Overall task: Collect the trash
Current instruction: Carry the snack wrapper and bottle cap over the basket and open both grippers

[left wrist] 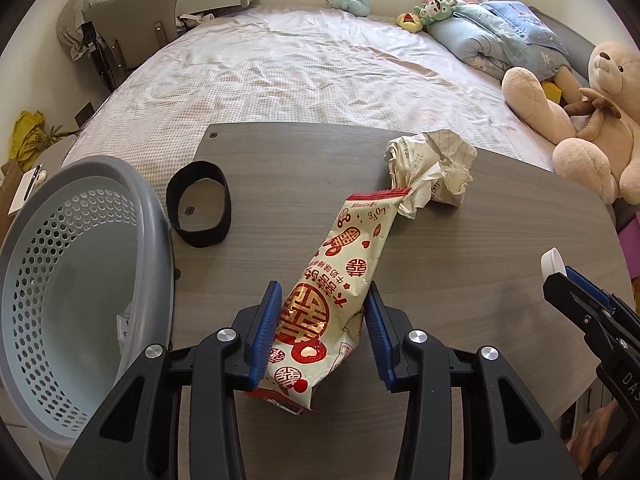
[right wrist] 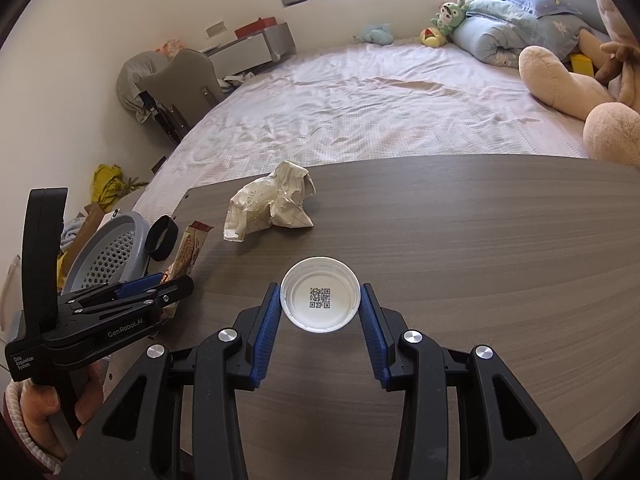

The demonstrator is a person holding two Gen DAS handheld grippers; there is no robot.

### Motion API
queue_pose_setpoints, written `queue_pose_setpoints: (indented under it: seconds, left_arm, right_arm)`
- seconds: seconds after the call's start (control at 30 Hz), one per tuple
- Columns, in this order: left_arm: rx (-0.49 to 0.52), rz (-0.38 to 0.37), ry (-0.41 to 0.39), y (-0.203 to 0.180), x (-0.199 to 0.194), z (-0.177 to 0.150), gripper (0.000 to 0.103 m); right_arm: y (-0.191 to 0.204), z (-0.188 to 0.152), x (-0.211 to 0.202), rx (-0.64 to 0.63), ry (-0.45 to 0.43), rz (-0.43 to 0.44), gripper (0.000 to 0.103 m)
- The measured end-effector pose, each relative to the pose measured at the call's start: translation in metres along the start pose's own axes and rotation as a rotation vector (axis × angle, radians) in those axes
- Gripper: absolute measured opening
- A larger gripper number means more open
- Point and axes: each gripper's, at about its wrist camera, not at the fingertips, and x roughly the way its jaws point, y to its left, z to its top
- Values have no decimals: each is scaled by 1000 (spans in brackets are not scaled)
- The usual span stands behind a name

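Note:
A cream and red snack wrapper (left wrist: 334, 284) lies on the wooden table (left wrist: 500, 248). My left gripper (left wrist: 323, 300) straddles its near half, jaws touching both sides of it. A crumpled paper ball (left wrist: 434, 170) sits at the wrapper's far end, also in the right wrist view (right wrist: 272, 204). A white lid (right wrist: 320, 299) with a QR code sits between the jaws of my right gripper (right wrist: 320, 300), which touch its rim. The lid also shows in the left wrist view (left wrist: 553, 263). A grey perforated basket (left wrist: 60, 300) stands at the table's left edge.
A black band (left wrist: 199, 204) lies on the table between the basket and the wrapper. Behind the table is a bed (left wrist: 300, 68) with a teddy bear (left wrist: 592, 120), pillows and small toys. A chair (left wrist: 132, 28) stands at the far left.

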Motion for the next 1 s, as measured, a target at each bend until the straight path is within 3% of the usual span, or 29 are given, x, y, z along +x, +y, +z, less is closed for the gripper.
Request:
queue_pose_setpoints:
  seconds: [0.3, 0.63, 1.0]
  left_arm:
    - [-30, -24, -80, 11, -40, -12, 41]
    - [-59, -1, -171, 39, -72, -15, 41]
    - [-121, 124, -247, 111, -99, -21, 41]
  right_arm:
    - [16, -5, -6, -19, -4, 6, 39]
    - [58, 6, -3, -95, -9, 36, 39]
    - [134, 24, 20, -196, -11, 118, 39]
